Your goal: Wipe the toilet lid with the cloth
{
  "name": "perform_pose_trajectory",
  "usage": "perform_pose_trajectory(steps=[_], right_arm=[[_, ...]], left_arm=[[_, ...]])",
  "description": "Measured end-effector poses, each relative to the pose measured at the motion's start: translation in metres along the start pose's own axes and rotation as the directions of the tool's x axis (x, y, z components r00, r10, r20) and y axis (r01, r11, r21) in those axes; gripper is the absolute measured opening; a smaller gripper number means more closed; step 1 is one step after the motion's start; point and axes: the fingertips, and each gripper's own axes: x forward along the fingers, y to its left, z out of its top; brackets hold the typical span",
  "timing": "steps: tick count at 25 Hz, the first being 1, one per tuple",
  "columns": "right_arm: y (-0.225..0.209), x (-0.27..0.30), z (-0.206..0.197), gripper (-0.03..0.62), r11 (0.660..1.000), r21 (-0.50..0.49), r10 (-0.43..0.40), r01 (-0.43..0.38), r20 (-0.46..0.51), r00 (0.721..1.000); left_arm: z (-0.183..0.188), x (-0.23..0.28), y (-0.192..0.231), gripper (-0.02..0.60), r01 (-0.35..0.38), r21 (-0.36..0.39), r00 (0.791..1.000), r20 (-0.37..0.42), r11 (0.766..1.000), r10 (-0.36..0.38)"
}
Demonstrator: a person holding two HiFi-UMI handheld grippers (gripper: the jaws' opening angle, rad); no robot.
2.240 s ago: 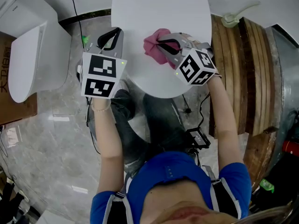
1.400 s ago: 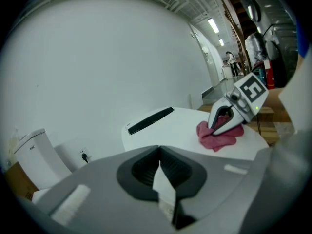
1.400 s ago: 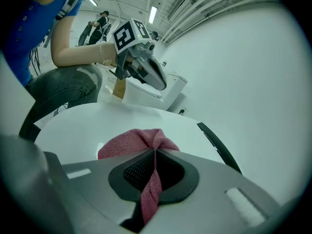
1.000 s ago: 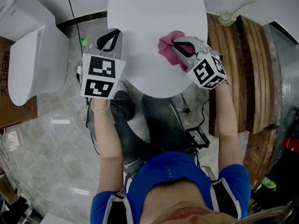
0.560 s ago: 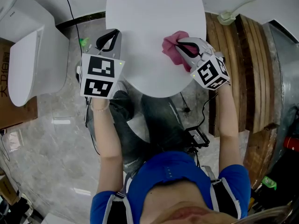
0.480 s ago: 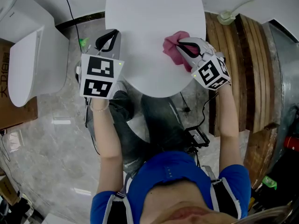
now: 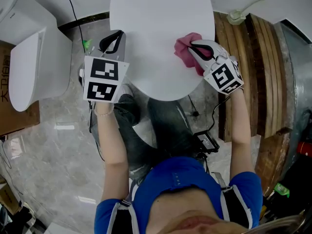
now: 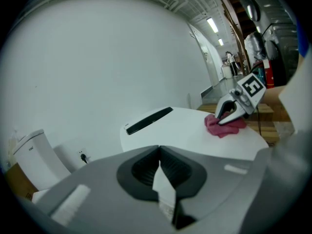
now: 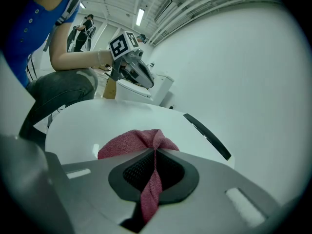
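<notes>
A second toilet (image 7: pixel 29 57) stands at far left. The left gripper (image 7: pixel 117 35) hovers at the left edge of the white lid (image 7: pixel 156 23), its jaws pressed together. On the lid's right side, near the rim, the pink cloth (image 7: pixel 184 52) lies bunched on the surface. The right gripper (image 7: pixel 191 44) is clamped on a fold of it, and the cloth trails back between the jaws. Wooden planks (image 7: pixel 253 72) lie further right.
</notes>
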Motion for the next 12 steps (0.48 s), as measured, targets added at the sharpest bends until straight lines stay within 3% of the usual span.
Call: perform_pose_trajectory(steps=[12], right_arm=[[0.01,-0.006,0.0,0.009,1.0,-0.003,-0.005,0.005,-0.018,1.0]], left_arm=[[0.001,-0.001,-0.002,0.003,0.008,0.003,1.0,0.01,1.0,-0.008]])
